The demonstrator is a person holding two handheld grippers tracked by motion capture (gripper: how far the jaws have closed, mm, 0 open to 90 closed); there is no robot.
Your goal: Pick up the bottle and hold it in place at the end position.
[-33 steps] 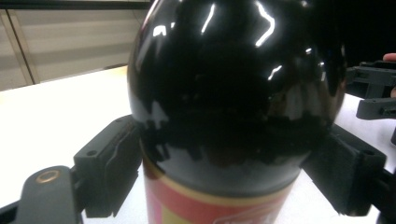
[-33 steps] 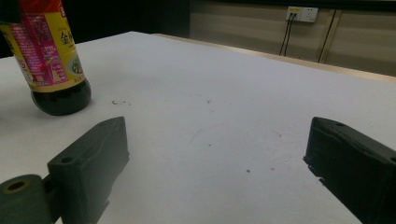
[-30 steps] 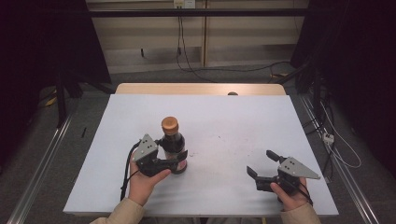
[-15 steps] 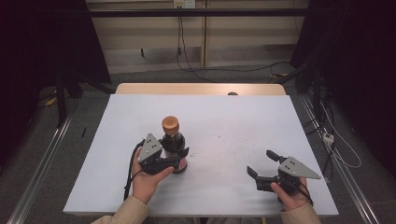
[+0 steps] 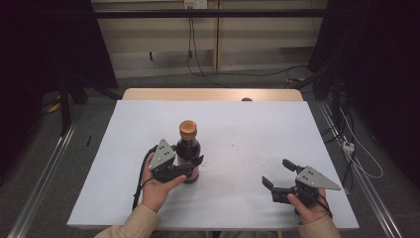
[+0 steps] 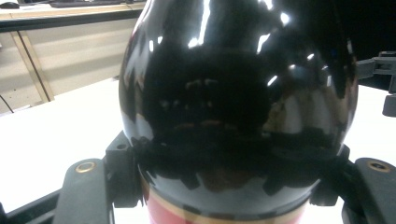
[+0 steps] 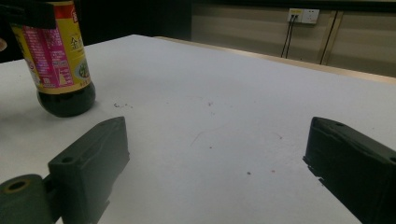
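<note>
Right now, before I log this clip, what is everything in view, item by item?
bottle: one, dark glass with an orange-brown cap and a red and yellow label, upright on the near-left part of the table.
table: one, white top with a wooden strip at its far edge, a few dark specks on it.
wall socket: one, white, on the back wall, two cables hanging from it.
floor cables: several, dark, on the floor behind the table.
left hand-held gripper: one, black with a grey plate, jaws closed on the bottle's lower body.
right hand-held gripper: one, black with a grey plate, jaws apart over bare table, near right.
hands: two, one on each gripper, tan sleeves at the bottom edge.
</note>
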